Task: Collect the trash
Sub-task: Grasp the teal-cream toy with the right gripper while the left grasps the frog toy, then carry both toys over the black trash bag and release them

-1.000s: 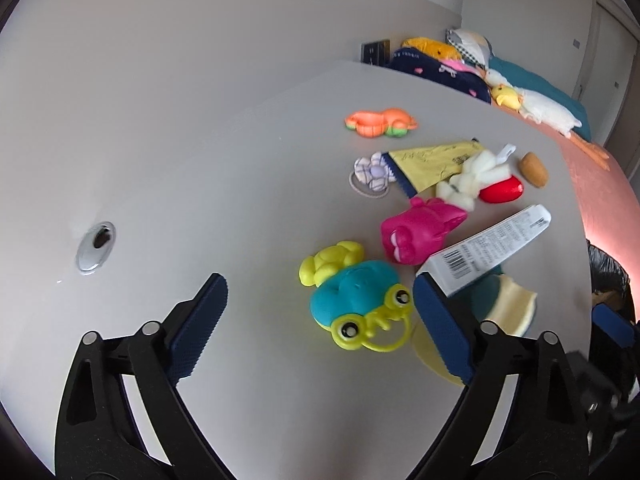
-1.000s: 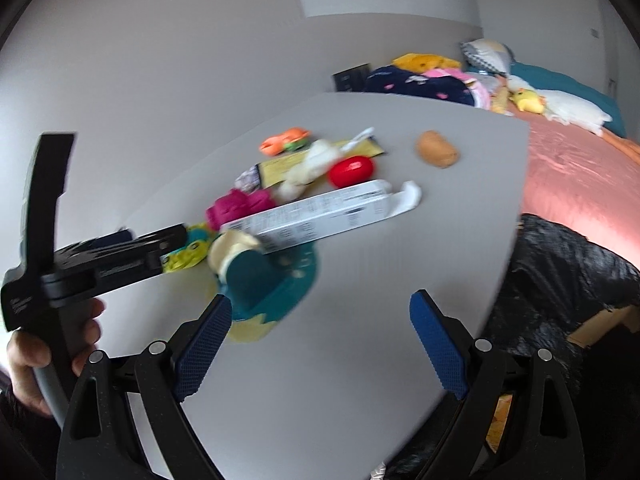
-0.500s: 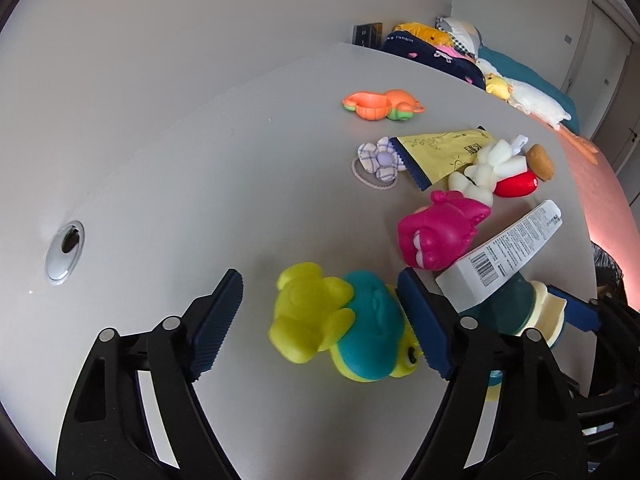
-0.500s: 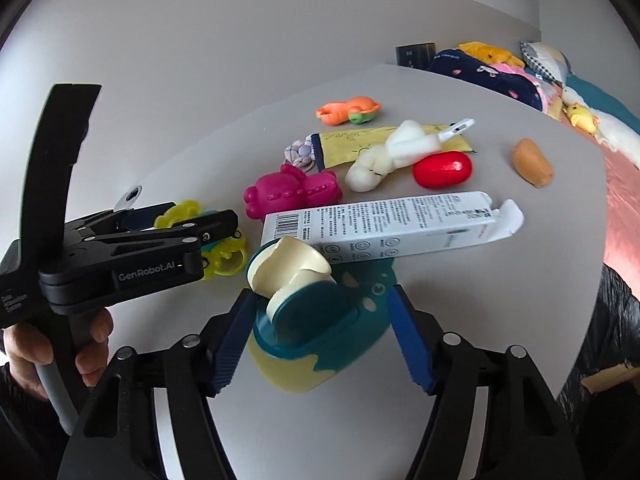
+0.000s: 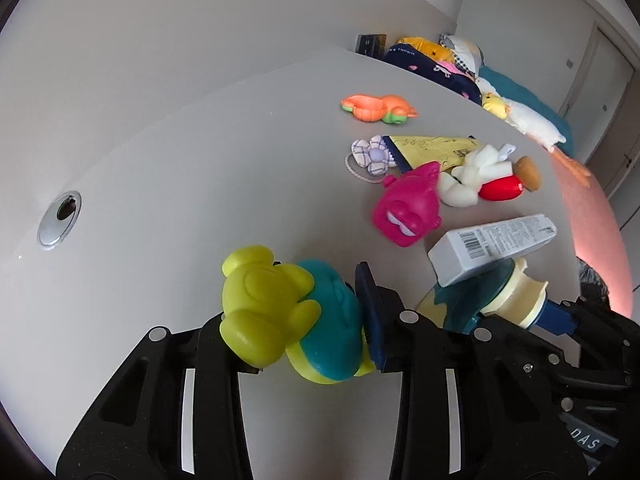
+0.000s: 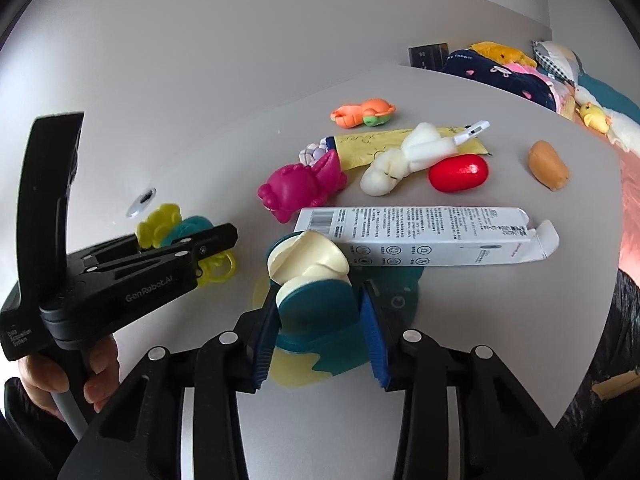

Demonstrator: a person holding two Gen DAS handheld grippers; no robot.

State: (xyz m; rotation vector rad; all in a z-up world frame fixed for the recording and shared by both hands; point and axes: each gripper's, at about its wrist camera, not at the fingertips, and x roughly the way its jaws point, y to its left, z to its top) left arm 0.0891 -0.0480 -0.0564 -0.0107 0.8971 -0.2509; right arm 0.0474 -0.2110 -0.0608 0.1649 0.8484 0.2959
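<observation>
Clearly the collecting is only beginning: nearly everything is still lying on the grey tabletop, including the white carton, the yellow wrapper, the pink toy, the red egg-shaped piece and the orange toy. No bin is showing plainly, only dark plastic past the tabletop's right edge.

The left tool is closing, pinching the yellow-and-teal frog toy, which is sitting low on the near left of the tabletop. The right tool is also closing, its blue pads pressing both sides of the teal-and-cream toy just under the carton's end. Both tools are angling down toward the tabletop, side by side, and a hand is gripping the left one's handle.
</observation>
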